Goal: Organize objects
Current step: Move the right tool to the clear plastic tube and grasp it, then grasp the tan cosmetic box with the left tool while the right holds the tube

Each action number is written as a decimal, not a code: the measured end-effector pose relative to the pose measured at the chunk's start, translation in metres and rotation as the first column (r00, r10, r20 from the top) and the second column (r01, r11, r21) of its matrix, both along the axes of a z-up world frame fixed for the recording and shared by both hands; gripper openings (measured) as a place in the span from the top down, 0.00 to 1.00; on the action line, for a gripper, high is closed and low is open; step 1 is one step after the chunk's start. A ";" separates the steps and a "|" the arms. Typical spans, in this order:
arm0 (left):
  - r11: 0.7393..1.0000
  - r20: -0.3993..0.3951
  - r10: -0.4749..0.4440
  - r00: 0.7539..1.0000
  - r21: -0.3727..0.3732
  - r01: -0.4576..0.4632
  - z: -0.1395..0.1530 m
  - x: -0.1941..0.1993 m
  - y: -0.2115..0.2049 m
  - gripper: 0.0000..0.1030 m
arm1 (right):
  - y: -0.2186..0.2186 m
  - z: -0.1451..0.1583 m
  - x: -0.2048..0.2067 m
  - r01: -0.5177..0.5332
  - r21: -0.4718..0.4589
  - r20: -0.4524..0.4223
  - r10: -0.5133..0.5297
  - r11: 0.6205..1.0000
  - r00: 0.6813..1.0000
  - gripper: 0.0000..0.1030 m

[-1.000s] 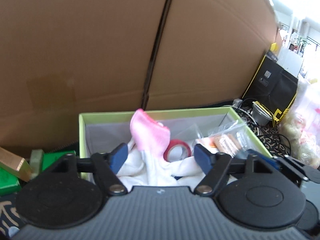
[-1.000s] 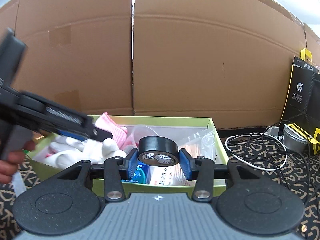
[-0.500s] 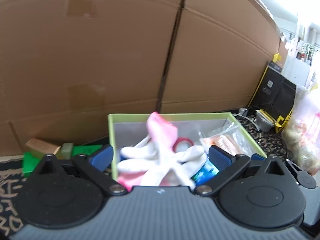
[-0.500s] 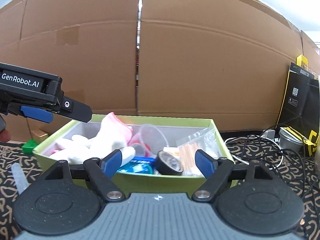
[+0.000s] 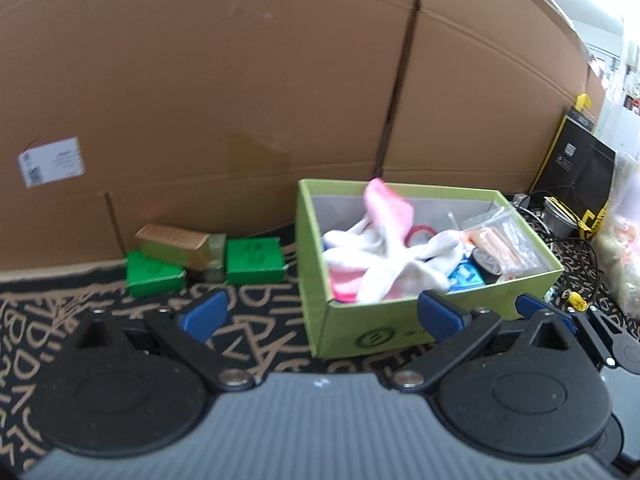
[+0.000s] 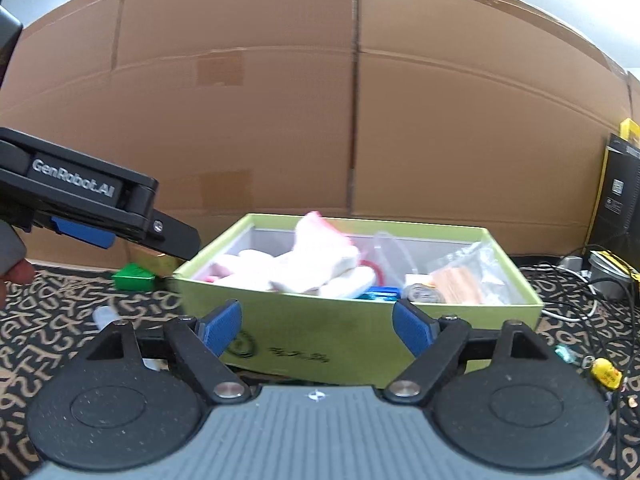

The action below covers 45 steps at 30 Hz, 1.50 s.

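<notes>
A lime-green box (image 5: 400,332) (image 6: 360,344) stands on the patterned mat. Inside lie white and pink gloves (image 5: 384,264) (image 6: 316,264), a red tape roll (image 5: 420,234), a black tape roll (image 5: 486,266), a blue packet (image 5: 464,276) and a clear bag of orange sticks (image 5: 496,240) (image 6: 460,284). My left gripper (image 5: 320,316) is open and holds nothing, in front of the box's near left corner. My right gripper (image 6: 318,326) is open and holds nothing, just before the box's front wall. One left finger (image 6: 172,236) shows above the box's left end.
Two green blocks (image 5: 252,260) and a brown carton (image 5: 172,242) lie left of the box against the cardboard wall (image 5: 240,100). Cables (image 6: 576,292), a metal pot (image 6: 608,280), a black and yellow bag (image 5: 580,168) and a yellow tag (image 6: 606,374) crowd the right.
The right gripper opened and left the black tape roll in the box, then drew back. The left gripper opened wider off the gloves and pulled back to the left.
</notes>
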<state>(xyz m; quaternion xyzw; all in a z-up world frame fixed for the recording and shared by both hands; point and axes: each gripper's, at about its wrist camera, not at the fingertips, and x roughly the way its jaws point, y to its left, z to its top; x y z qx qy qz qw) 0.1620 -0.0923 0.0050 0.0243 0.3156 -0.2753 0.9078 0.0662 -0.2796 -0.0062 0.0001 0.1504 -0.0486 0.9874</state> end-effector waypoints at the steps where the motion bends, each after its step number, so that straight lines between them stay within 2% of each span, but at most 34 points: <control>1: 1.000 -0.005 0.007 1.000 0.000 -0.007 -0.001 0.000 0.005 0.00 | 0.004 0.000 -0.001 -0.010 0.001 -0.001 0.010 1.000 1.000 0.17; 8: 0.996 -0.035 0.085 0.996 -0.019 -0.085 -0.007 0.001 0.052 0.00 | 0.030 -0.004 -0.005 -0.076 0.021 -0.022 0.077 0.997 0.997 0.17; 13: 0.985 -0.077 0.171 0.982 -0.001 -0.171 -0.017 0.010 0.092 0.00 | 0.052 -0.012 -0.004 -0.181 0.011 -0.055 0.181 0.983 0.982 0.17; 16: 0.975 -0.103 0.224 0.969 0.010 -0.224 -0.024 0.018 0.110 0.00 | 0.066 -0.019 0.008 -0.242 0.008 -0.107 0.241 0.970 0.965 0.17; 19: 0.967 -0.135 0.252 0.958 -0.011 -0.255 -0.029 0.027 0.124 0.00 | 0.085 -0.026 0.026 -0.316 0.008 -0.161 0.313 0.949 0.936 0.19; 22: 0.966 -0.133 0.256 0.957 -0.007 -0.260 -0.032 0.036 0.128 0.00 | 0.106 -0.033 0.047 -0.389 -0.018 -0.215 0.376 0.921 0.901 0.27; 24: 0.968 -0.128 0.249 0.960 -0.001 -0.251 -0.035 0.042 0.127 0.00 | 0.119 -0.038 0.062 -0.421 -0.046 -0.255 0.397 0.906 0.882 0.35; 28: 0.968 -0.114 0.248 0.962 0.007 -0.249 -0.038 0.060 0.121 0.00 | 0.130 -0.048 0.088 -0.434 -0.055 -0.303 0.400 0.899 0.865 0.38; 29: 0.968 -0.119 0.248 0.961 0.004 -0.250 -0.038 0.065 0.118 0.00 | 0.130 -0.049 0.091 -0.435 -0.042 -0.301 0.403 0.900 0.864 0.44; 30: 0.968 -0.129 0.248 0.960 -0.005 -0.251 -0.038 0.071 0.116 0.00 | 0.129 -0.048 0.093 -0.435 -0.021 -0.300 0.410 0.900 0.861 0.63; 32: 0.965 -0.161 0.252 0.954 -0.032 -0.260 -0.038 0.085 0.110 0.00 | 0.125 -0.046 0.090 -0.435 0.005 -0.301 0.416 0.900 0.858 0.70; 36: 0.951 -0.189 0.278 0.942 -0.083 -0.297 -0.036 0.115 0.089 0.00 | 0.127 -0.048 0.073 -0.427 -0.024 -0.301 0.401 0.904 0.865 0.70; 45: 0.924 -0.202 0.358 0.911 -0.060 -0.377 -0.049 0.180 0.037 0.00 | 0.125 -0.048 0.050 -0.447 -0.028 -0.292 0.420 0.894 0.859 0.69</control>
